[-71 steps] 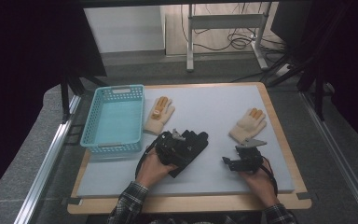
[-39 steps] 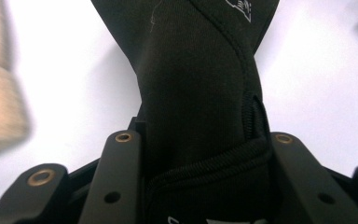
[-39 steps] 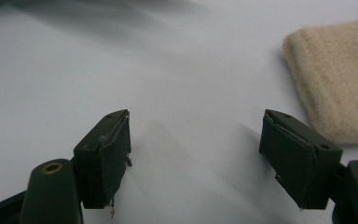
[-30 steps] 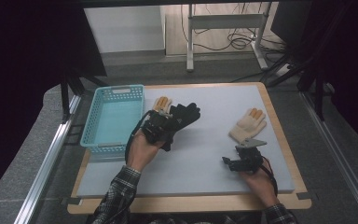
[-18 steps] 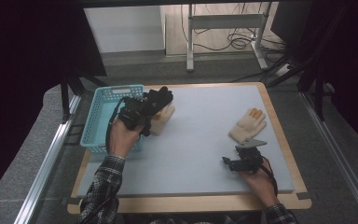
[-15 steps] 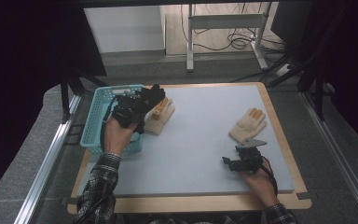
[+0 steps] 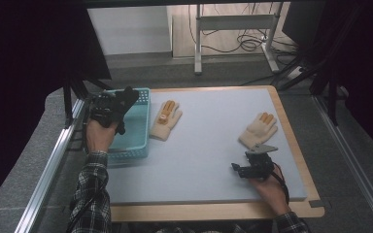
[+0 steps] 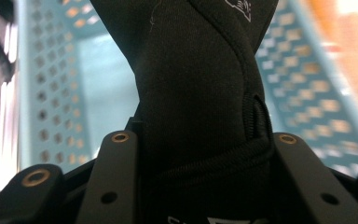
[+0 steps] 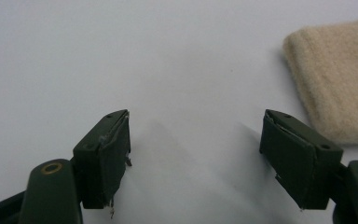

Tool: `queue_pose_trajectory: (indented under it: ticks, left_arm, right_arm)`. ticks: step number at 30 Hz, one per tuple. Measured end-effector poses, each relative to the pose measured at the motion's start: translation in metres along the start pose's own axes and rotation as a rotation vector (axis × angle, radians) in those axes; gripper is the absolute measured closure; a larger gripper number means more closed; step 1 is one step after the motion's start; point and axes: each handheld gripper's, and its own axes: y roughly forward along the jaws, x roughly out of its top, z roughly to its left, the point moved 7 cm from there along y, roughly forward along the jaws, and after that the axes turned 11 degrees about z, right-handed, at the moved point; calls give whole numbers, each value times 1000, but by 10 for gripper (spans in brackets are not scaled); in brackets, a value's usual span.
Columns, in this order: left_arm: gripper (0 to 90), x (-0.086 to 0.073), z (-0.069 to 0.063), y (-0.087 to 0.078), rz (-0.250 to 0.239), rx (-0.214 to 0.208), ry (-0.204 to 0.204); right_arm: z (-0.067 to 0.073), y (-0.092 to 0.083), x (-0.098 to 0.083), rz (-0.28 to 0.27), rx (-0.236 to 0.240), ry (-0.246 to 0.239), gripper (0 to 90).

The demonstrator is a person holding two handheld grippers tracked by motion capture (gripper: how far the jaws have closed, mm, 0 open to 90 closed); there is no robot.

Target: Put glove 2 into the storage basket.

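Two cream gloves (image 7: 166,119) (image 7: 258,129) lie on the grey mat (image 7: 199,145). The left gripper (image 7: 108,108) pinches a black glove (image 8: 200,84) over the blue basket (image 7: 135,127). The right gripper (image 9: 196,154) rests wide apart, holding nothing.

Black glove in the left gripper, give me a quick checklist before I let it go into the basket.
1. Left gripper clamped on black glove: ok.
2. Glove above the teal basket: ok.
3. Basket floor under the glove free of other items: ok, as far as the left gripper view shows.
4. Right gripper open, holding nothing: ok.
5. Both cream gloves lying flat on the mat, outside the basket: ok.
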Motion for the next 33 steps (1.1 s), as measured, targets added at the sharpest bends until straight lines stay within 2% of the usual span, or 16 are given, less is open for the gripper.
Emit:
queue_pose_trajectory:
  ticks: [2, 6, 13, 15, 16, 17, 19, 20, 22, 24, 25, 26, 27, 29, 30, 33]
  left_arm:
    - [604, -2, 13, 13, 35, 14, -35]
    - [602, -3, 20, 27, 66, 26, -52]
    - [587, -1, 20, 55, 132, 9, -53]
    - [584, 0, 22, 62, 157, 25, -54]
    - [578, -1, 27, 66, 182, 68, -52]
    - [575, -1, 27, 66, 182, 68, -52]
    - [543, -5, 35, 70, 213, 106, -65]
    - [534, -9, 38, 74, 236, 103, -59]
    - [506, -10, 37, 75, 246, 90, -50]
    - [414, -11, 34, 76, 257, 80, -35]
    - [307, -11, 30, 77, 258, 50, -27]
    - [261, -11, 30, 77, 258, 50, -27]
    - [200, -9, 25, 76, 256, 12, -18]
    - [158, -9, 22, 74, 257, -1, -5]
    - [33, -7, 20, 69, 245, 14, 12]
    - [35, -4, 19, 60, 214, 24, 24]
  right_arm:
    - [0, 0, 0, 0, 0, 1, 242]
    - [0, 0, 0, 0, 0, 0, 242]
    - [0, 0, 0, -1, 1, 1, 242]
    - [0, 0, 0, -1, 1, 1, 242]
    - [0, 0, 0, -1, 1, 1, 242]
    - [0, 0, 0, -1, 1, 1, 242]
    - [0, 0, 0, -1, 1, 1, 241]
    - [0, 0, 0, 0, 2, 1, 240]
    - [0, 0, 0, -1, 1, 0, 240]
    - [0, 0, 0, 0, 1, 0, 240]
    - [0, 0, 0, 0, 1, 0, 240]
    - [0, 0, 0, 0, 1, 0, 240]
    - [0, 0, 0, 0, 0, 0, 240]
    - [0, 0, 0, -1, 1, 0, 240]
    - [0, 0, 0, 0, 1, 0, 240]
    - [0, 0, 0, 0, 1, 0, 240]
